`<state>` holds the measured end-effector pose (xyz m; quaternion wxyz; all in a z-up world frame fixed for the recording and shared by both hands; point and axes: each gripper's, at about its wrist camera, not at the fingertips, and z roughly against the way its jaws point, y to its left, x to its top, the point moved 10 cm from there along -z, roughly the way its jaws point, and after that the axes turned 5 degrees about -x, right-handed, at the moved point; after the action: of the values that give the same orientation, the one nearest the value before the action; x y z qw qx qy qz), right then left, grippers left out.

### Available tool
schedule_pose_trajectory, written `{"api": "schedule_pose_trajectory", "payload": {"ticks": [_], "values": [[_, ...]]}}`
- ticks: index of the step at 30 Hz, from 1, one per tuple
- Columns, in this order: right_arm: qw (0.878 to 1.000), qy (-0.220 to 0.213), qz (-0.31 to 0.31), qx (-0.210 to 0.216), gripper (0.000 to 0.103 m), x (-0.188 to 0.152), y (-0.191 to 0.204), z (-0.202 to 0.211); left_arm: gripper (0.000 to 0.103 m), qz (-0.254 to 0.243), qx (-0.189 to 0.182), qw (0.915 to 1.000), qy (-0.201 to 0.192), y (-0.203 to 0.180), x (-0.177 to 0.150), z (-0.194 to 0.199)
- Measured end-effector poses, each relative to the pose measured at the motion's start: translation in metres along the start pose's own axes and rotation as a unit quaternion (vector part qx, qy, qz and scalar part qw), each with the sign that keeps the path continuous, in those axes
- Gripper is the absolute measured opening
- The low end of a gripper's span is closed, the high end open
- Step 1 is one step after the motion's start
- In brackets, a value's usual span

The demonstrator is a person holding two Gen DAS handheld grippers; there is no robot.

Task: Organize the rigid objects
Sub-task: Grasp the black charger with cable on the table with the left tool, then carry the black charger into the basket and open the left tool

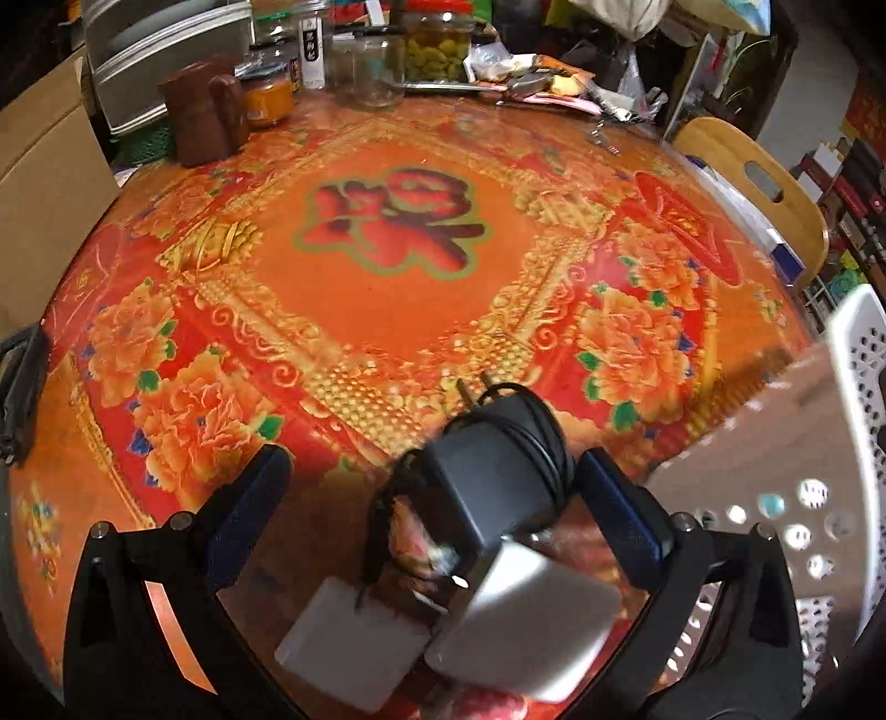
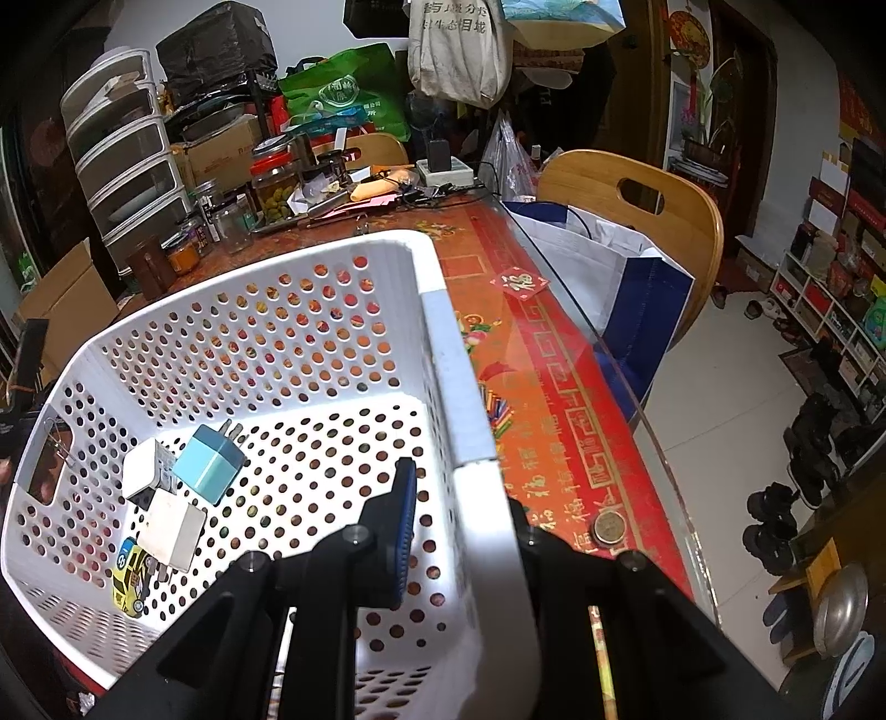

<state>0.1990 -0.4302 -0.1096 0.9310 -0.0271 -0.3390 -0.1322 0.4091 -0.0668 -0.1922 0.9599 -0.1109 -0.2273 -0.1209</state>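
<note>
In the left wrist view my left gripper is open over the table. A black power adapter with its cord wound round it lies between the fingers, touching neither pad. Two white chargers lie just below it. In the right wrist view my right gripper is shut on the right wall of the white perforated basket. Inside the basket lie a light blue plug, two white chargers and a yellow toy car.
The table has a red and orange floral cloth under glass. Jars, a brown pot and clutter stand along the far edge. The basket's corner shows at the right. A wooden chair stands beside the table. A coin lies near the table edge.
</note>
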Motion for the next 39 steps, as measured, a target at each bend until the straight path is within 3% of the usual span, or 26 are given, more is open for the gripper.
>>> {"api": "schedule_pose_trajectory", "payload": {"ticks": [3,6,9,10,13,16,25,39], "values": [[1.0,0.0,0.001,-0.002,0.018,0.0,0.0,0.0,0.103,0.016,-0.025,0.9995,0.004,0.0,-0.001,-0.008],[1.0,-0.001,0.001,-0.004,0.018,0.0,-0.001,0.001,0.102,0.018,-0.026,0.9995,0.0,-0.001,-0.002,-0.01],[1.0,-0.002,0.0,-0.005,0.018,0.001,-0.001,0.001,0.084,0.009,-0.036,0.9993,-0.009,-0.008,-0.003,-0.006],[1.0,-0.001,0.0,-0.005,0.018,0.001,-0.001,0.001,0.07,0.007,-0.043,0.999,-0.011,-0.011,-0.003,-0.003],[1.0,0.0,0.002,-0.009,0.018,0.001,-0.003,0.001,0.062,-0.001,-0.035,0.9991,-0.024,-0.014,-0.003,0.006],[1.0,0.002,0.003,-0.013,0.018,0.001,-0.003,0.0,0.045,0.002,-0.046,0.9981,-0.04,-0.014,0.0,0.018],[1.0,0.005,0.004,-0.02,0.018,0.0,-0.004,0.0,0.042,0.018,-0.05,0.9974,-0.049,-0.007,-0.002,0.027],[1.0,0.005,0.003,-0.019,0.018,0.0,-0.003,0.0,0.037,0.042,-0.046,0.9917,-0.112,0.009,0.009,0.067]]}}
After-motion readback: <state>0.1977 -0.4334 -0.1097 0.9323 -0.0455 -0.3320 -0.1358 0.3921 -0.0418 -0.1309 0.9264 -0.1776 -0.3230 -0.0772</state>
